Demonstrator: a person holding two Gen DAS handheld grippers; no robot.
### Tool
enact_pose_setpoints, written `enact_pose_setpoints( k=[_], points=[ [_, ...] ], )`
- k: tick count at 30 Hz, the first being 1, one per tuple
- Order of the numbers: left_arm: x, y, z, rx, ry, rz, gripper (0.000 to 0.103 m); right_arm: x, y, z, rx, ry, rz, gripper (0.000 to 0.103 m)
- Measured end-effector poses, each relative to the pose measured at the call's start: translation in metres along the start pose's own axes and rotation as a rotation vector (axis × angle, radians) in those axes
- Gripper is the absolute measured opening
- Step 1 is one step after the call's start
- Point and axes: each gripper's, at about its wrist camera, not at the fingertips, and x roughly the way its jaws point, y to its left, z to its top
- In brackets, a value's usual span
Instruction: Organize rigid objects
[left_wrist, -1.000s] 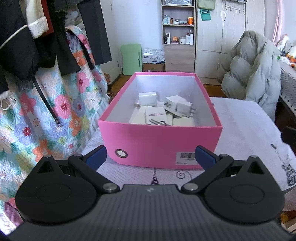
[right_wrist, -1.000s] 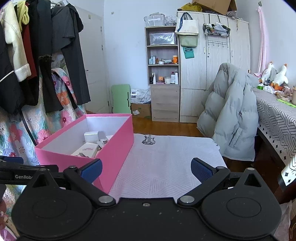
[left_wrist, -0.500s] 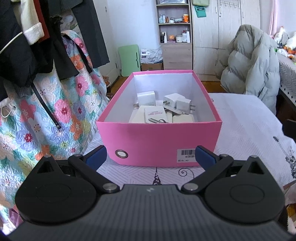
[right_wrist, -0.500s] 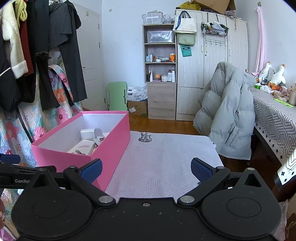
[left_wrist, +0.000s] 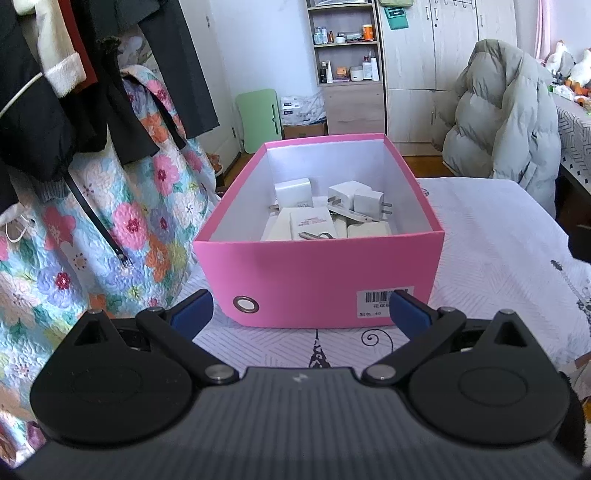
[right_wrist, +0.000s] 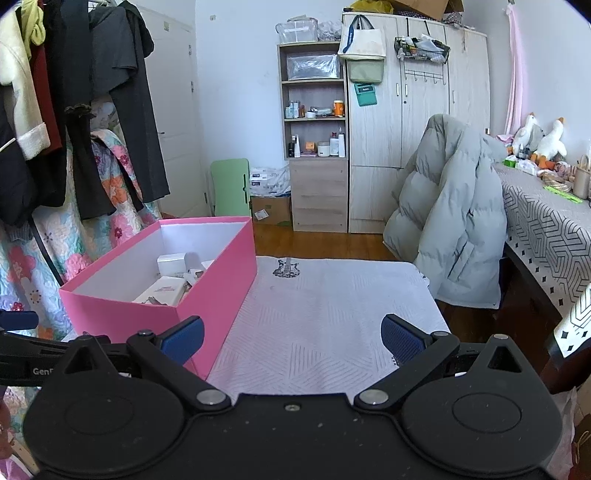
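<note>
Fingers spread on your left gripper (left_wrist: 301, 312) and right gripper (right_wrist: 291, 338), both empty. One pink box (left_wrist: 321, 284) ahead; three white chargers (left_wrist: 295, 194) visible atop pile inside.

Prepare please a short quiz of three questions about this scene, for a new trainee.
1. True or false: the left gripper is open and holds nothing.
2. Where do the white chargers lie? A) on the white cloth B) inside the pink box C) on the wooden shelf
3. Fill in: a grey puffer ____ hangs over the chair.

Key: 1 true; 2 B; 3 jacket.
</note>
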Motion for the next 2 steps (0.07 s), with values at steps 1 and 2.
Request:
enact_pose_setpoints(
  k=[1,2],
  points=[
    [0.0002,0.0011,0.0001,-0.007,0.003,-0.004,0.103,0.0001,-0.0002,-0.0004,0.0,0.0,-0.001,0.103],
    [0.0009,0.0025,0.0005,-0.01,0.006,-0.008,0.103,0.0003,-0.0002,-0.0003,-0.001,0.0,-0.001,0.103]
  ],
)
